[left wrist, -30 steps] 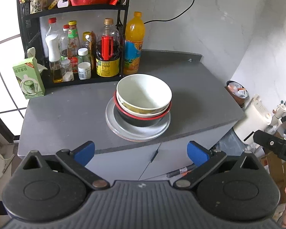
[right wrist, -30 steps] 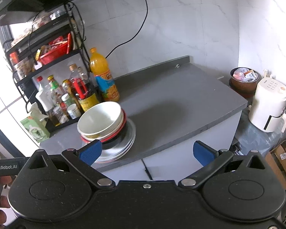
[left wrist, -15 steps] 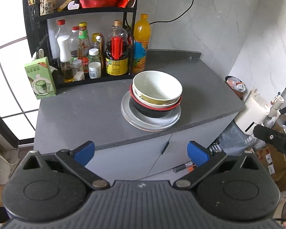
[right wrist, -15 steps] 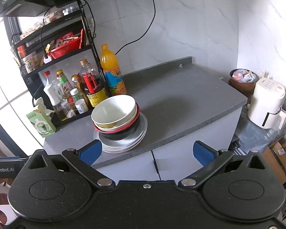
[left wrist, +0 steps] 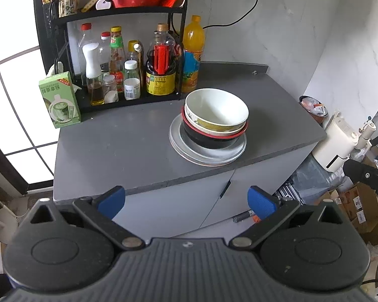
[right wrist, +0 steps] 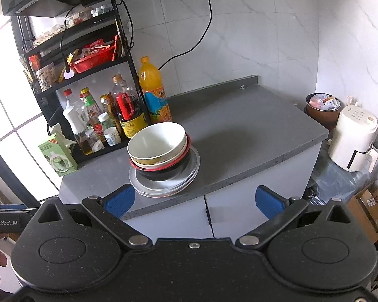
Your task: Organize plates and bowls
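Observation:
A white bowl (left wrist: 218,109) (right wrist: 156,141) with a yellow band sits nested on a red-rimmed black bowl (left wrist: 209,139) (right wrist: 163,170). Both stand on stacked grey plates (left wrist: 186,151) (right wrist: 191,168) near the front edge of the grey counter (left wrist: 118,148) (right wrist: 252,136). My left gripper (left wrist: 186,198) is open and holds nothing, well back from the counter and lower than its top. My right gripper (right wrist: 194,198) is likewise open and holds nothing, off the counter's front edge.
A black rack (left wrist: 128,12) (right wrist: 88,60) with sauce bottles and an orange drink bottle (left wrist: 192,55) (right wrist: 153,90) fills the counter's back left. A green box (left wrist: 60,100) (right wrist: 58,158) stands at its left. A white appliance (right wrist: 355,141) and cardboard boxes (left wrist: 363,206) sit to the right, below the counter.
Both grippers have pulled back from the counter, so the stack looks smaller and farther. The cabinet doors now show below the counter. The stack itself has not moved.

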